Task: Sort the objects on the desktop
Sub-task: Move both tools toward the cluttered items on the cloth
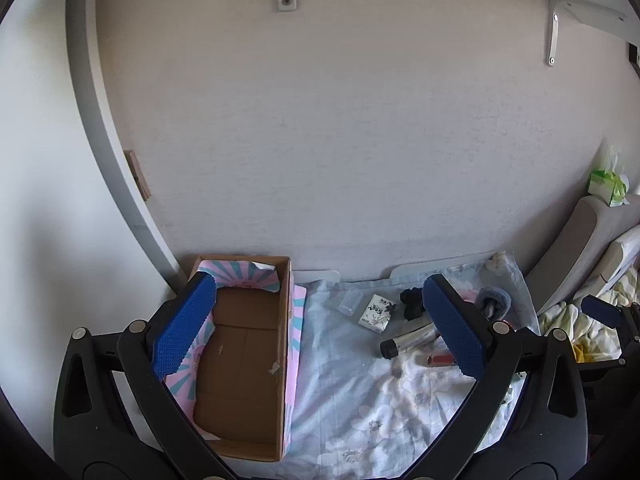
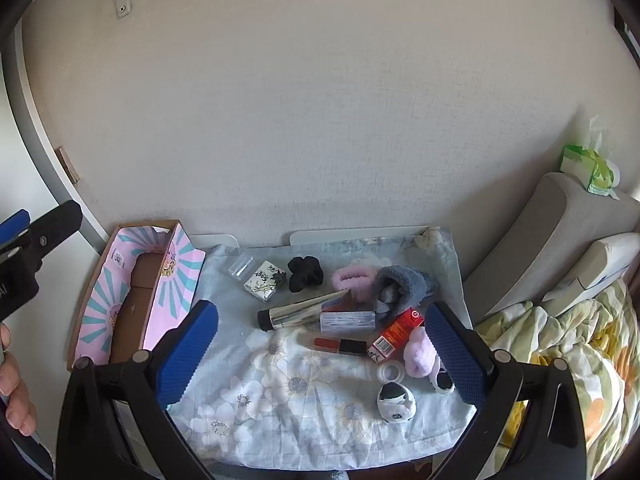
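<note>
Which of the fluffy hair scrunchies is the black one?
The black scrunchie lies farthest back, beside the white floral box. The pink scrunchie lies right of it; the lilac one lies nearest.

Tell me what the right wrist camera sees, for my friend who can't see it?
The open right gripper hovers over a floral cloth-covered table strewn with small things: a red rectangular carton, a silver-and-black tube and a black scrunchie. An empty cardboard box with pink-and-blue lining waits at the left.

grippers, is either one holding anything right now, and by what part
Nothing is held. The left gripper and right gripper both stand open and empty above the cloth.
</note>
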{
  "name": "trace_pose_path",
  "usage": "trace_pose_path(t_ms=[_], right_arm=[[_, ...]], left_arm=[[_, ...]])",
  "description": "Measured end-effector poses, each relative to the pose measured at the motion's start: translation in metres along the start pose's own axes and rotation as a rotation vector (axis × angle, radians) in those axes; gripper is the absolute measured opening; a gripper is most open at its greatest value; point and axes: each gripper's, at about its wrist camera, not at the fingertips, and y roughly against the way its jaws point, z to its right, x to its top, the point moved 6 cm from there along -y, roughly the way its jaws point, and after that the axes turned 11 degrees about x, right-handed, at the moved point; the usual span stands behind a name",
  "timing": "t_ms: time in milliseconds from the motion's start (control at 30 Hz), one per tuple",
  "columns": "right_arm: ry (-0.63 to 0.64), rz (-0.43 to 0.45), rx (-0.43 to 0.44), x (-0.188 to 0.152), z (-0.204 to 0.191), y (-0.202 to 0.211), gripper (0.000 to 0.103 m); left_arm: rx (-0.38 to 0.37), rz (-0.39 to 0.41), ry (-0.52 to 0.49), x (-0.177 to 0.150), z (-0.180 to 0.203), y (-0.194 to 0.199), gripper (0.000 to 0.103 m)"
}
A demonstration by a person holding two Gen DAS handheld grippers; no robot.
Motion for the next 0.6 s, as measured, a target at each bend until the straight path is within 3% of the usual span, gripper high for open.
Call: trace_pose_path(t_ms=[433, 600], right_arm=[[0.023, -0.006, -0.002, -0.0015, 0.0008, -0.0005, 0.103], [0.026, -0.008, 0.007, -0.0013, -0.0004, -0.0036, 0.103]], left_arm=[[0.013, -0.028, 0.030, -0.0075, -0.0060, -0.0032, 0.103], [0.035, -0.036, -0.008, -0.0102, -0.0043, -0.0051, 0.103]])
